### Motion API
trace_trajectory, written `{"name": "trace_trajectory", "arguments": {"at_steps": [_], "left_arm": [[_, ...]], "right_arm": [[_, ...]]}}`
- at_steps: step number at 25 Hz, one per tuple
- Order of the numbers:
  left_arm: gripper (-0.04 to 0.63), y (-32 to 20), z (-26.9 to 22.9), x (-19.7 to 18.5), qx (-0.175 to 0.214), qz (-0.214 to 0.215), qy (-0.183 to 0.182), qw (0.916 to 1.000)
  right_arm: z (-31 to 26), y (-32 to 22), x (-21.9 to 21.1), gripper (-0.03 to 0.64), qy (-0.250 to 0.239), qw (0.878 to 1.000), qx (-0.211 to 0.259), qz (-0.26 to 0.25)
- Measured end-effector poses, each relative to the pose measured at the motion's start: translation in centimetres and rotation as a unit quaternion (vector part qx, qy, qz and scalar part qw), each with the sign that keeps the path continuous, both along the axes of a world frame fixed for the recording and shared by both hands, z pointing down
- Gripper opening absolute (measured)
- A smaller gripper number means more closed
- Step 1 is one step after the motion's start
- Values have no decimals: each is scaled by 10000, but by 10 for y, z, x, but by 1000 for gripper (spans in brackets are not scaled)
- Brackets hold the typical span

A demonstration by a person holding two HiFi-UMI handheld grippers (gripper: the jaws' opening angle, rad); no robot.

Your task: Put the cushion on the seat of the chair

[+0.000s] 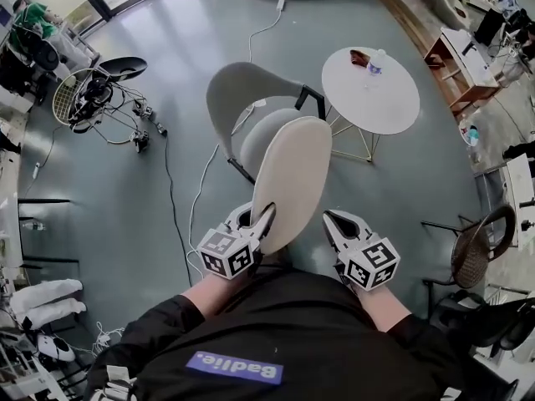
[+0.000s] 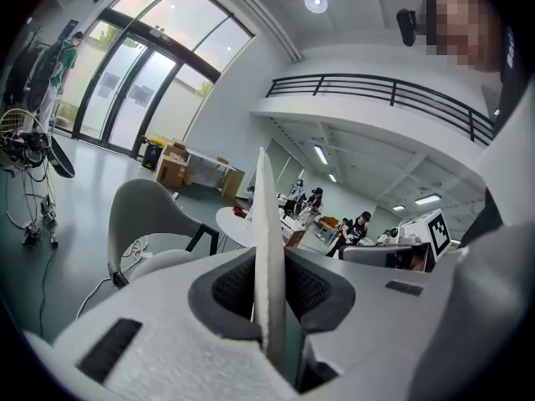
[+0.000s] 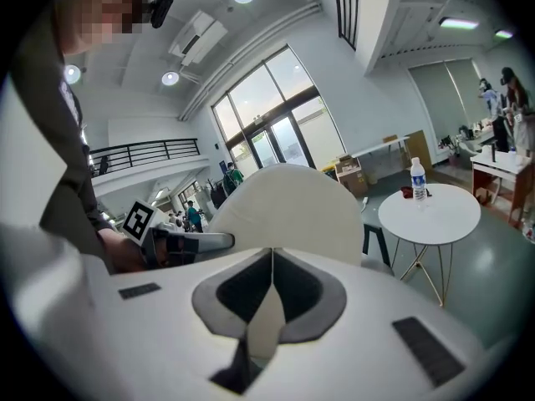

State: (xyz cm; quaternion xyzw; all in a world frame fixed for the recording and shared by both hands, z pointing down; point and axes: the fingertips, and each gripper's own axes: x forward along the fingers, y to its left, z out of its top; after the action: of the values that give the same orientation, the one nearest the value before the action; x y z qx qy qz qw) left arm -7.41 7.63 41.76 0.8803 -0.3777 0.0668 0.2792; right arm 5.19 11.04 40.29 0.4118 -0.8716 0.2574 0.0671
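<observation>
A flat, oval beige cushion (image 1: 291, 178) stands almost on edge between both grippers, in front of and partly over the grey shell chair (image 1: 242, 90) and its round seat (image 1: 259, 136). My left gripper (image 1: 266, 217) is shut on the cushion's lower left rim. In the left gripper view the cushion (image 2: 266, 224) rises edge-on out of the jaws, with the chair (image 2: 142, 211) behind it to the left. My right gripper (image 1: 328, 217) is shut on the lower right rim. In the right gripper view the cushion's (image 3: 288, 211) broad face fills the middle.
A round white table (image 1: 384, 103) with a water bottle (image 1: 376, 61) stands right of the chair, and shows as the table (image 3: 435, 215) in the right gripper view. Cables and a fan-like stand (image 1: 92, 90) lie on the floor at left. A dark wicker chair (image 1: 476, 245) stands at right.
</observation>
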Motion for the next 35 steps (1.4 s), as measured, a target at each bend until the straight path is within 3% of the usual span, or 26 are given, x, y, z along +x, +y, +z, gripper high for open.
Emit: {"name": "trace_trajectory", "arguments": {"at_steps": [14, 23, 35], "left_arm": [[71, -171, 34, -39, -337, 512, -269, 9978], [71, -209, 83, -19, -793, 794, -484, 9925], [71, -235, 167, 29, -1468, 1597, -1058, 9704]], "right_arm": [[20, -142, -37, 29, -20, 9975, -420, 561], [58, -180, -24, 29, -233, 9954, -720, 596], [112, -193, -11, 29, -651, 9900, -1198, 367]]}}
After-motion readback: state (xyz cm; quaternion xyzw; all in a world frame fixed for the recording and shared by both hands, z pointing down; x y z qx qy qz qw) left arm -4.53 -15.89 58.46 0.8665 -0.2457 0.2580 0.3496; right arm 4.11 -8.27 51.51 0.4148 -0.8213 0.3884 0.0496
